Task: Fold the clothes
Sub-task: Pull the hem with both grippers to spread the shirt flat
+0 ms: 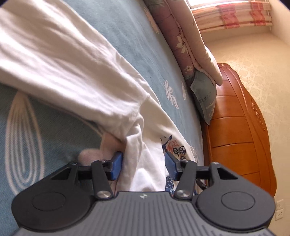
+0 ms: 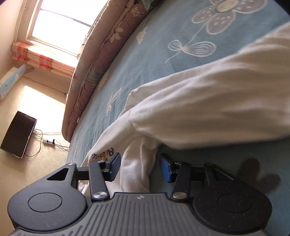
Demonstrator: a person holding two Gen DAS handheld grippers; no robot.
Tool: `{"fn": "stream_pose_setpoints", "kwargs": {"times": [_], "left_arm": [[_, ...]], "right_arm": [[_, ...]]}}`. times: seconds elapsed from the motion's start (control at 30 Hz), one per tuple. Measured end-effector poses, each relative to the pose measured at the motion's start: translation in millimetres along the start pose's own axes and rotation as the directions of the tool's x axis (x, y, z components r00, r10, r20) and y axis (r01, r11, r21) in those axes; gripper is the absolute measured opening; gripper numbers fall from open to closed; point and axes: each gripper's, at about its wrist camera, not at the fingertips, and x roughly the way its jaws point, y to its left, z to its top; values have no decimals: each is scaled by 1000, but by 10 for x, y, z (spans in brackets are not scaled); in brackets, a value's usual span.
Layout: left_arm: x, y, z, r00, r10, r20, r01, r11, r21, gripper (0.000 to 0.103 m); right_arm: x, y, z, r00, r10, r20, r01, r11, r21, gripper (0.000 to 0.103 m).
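Left gripper (image 1: 143, 163), black frame with blue pads: jaws partly apart, white cloth lying between them, the pads not pressing it. Right gripper (image 2: 139, 168), same build: jaws likewise partly apart, a bunched fold of cloth between the pads, neither pad seen to clamp it. White cotton long-sleeved shirt (image 1: 68, 69) with a coloured graffiti-style print (image 1: 175, 147): spread on the bed, one sleeve laid over the body in each view, its crumpled edge directly ahead of both grippers. Light blue bedspread (image 1: 126, 36) with white line-drawn flowers and leaves: lies under the shirt, bare beyond it on all sides. Folded mauve floral quilt (image 1: 179, 41): along the far edge of the bedspread, beyond the shirt. Grey-green cushion (image 1: 204, 96): propped below the quilt's end. Orange-brown wooden headboard (image 1: 239, 118): behind the cushion. Striped pink curtain (image 1: 233, 16): under the bright window, farthest from the shirt. Dark flat screen (image 2: 18, 134) and power strip (image 2: 49, 141): on the cream floor beyond the bed edge.
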Motion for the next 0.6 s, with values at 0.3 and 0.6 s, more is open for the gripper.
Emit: {"fn": "stream_pose_setpoints", "kwargs": {"times": [0.3, 0.6], "left_arm": [[36, -235, 158, 977, 189, 94, -204, 962, 182, 6], [-39, -464, 376, 945, 310, 101, -326, 905, 274, 6]], "right_arm": [[78, 153, 37, 987, -138, 80, 148, 979, -141, 8], [165, 472, 97, 943, -318, 97, 332, 874, -355, 18]]}}
